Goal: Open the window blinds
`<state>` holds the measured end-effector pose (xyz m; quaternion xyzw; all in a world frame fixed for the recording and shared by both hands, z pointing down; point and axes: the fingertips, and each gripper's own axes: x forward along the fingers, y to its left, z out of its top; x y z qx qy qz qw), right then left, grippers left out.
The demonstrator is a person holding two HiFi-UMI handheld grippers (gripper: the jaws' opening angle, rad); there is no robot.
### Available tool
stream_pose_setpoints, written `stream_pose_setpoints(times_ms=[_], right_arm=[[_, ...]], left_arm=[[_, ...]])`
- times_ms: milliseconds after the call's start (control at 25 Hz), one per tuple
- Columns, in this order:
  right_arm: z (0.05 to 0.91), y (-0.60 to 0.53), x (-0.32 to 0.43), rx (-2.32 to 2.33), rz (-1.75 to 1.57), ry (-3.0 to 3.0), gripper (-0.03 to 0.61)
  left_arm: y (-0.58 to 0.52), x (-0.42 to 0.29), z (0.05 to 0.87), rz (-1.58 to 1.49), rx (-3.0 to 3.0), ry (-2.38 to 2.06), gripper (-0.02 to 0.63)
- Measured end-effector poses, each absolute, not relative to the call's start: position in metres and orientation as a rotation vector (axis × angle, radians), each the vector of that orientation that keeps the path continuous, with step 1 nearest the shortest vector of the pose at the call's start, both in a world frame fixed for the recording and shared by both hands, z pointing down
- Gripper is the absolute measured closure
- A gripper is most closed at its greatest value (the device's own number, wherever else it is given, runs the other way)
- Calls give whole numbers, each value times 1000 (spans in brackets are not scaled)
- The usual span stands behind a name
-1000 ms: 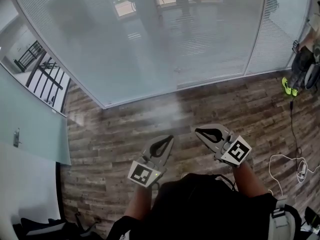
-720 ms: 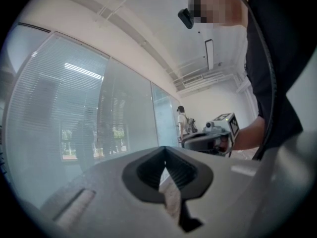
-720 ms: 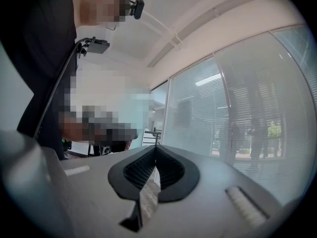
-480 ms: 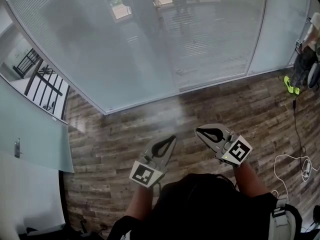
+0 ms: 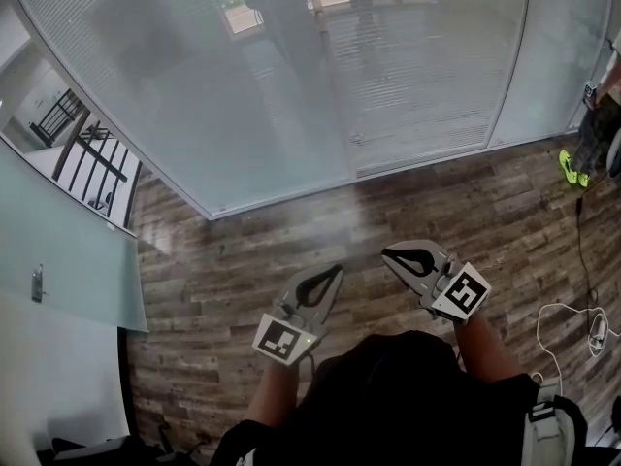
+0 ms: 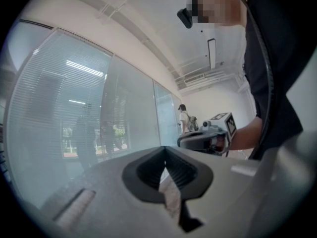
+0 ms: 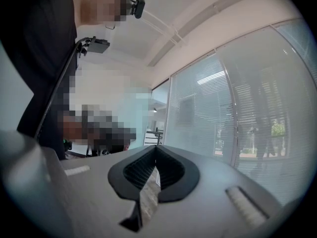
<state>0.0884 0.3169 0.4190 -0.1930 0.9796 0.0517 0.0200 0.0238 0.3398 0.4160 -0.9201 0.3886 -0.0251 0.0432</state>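
The white slatted blinds (image 5: 408, 76) hang shut behind a long glass wall, beyond a strip of wood floor. Both grippers are held level at waist height and point at that wall, well short of it. My left gripper (image 5: 337, 269) has its tips together with nothing between them. My right gripper (image 5: 386, 253) is likewise shut and empty. In the left gripper view the left gripper (image 6: 165, 148) faces the blinds (image 6: 59, 103), with the right gripper off to its right. In the right gripper view the right gripper (image 7: 156, 147) has the blinds (image 7: 247, 113) to its right.
A wood plank floor (image 5: 243, 260) runs up to the glass. A frosted glass door with a handle (image 5: 37, 284) stands at the left. A person with neon-yellow shoes (image 5: 572, 168) stands at the right edge. A white cable (image 5: 572, 323) lies on the floor.
Both grippers and the person holding them have edged forward toward the glass wall. The jaws have stayed shut and empty.
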Motion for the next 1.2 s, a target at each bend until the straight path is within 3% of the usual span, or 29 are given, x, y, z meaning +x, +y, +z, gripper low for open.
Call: stream_pose_setpoints(times_ms=[1200], right_arm=[[415, 281, 100, -621, 162, 3042, 572]], left_arm=[[308, 31, 422, -56, -2834, 1202, 611]])
